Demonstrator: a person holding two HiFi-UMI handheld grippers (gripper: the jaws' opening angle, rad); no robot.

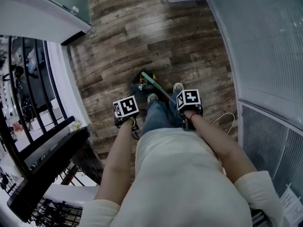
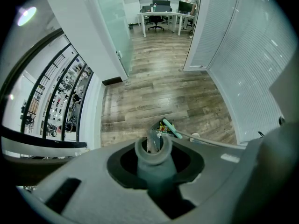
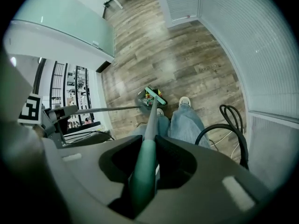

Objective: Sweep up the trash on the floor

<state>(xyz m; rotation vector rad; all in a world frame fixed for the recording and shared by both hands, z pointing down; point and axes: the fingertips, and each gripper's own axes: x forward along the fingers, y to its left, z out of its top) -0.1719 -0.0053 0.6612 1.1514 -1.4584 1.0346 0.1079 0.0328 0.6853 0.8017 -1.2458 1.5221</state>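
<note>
A small heap of colourful trash [image 1: 141, 86] is seen on the brown wood-plank floor [image 1: 142, 32], just ahead of the person's pale shoes [image 1: 178, 86], at a dark dustpan [image 1: 138, 79]; whether it is inside the pan or only at its mouth cannot be told. A flat teal-green broom head [image 1: 150, 81] is laid against the trash on its right side. From this head a thin grey broom handle [image 3: 150, 120] is run upward, ending in a teal grip, and that grip is clamped between the jaws of the right gripper [image 3: 142, 169]. The grey tubular dustpan handle [image 2: 153, 149] is clenched in the jaws of the left gripper [image 2: 154, 164], with the thinner part of it pointed down toward the dustpan. In the right gripper view the same handle is shown as a long grey rod stretched from the left gripper across to the pan. Both grippers are held just in front of the person's blue jeans [image 1: 158, 115], one at each side. A looped black cable [image 3: 233, 125] is seen on the floor near the right leg. The floor is bounded on the right by a ribbed frosted glass wall [image 1: 265, 46] and on the left by a black metal railing [image 1: 28, 93]. Well beyond, a white desk with dark office chairs [image 2: 161, 15] is visible
</note>
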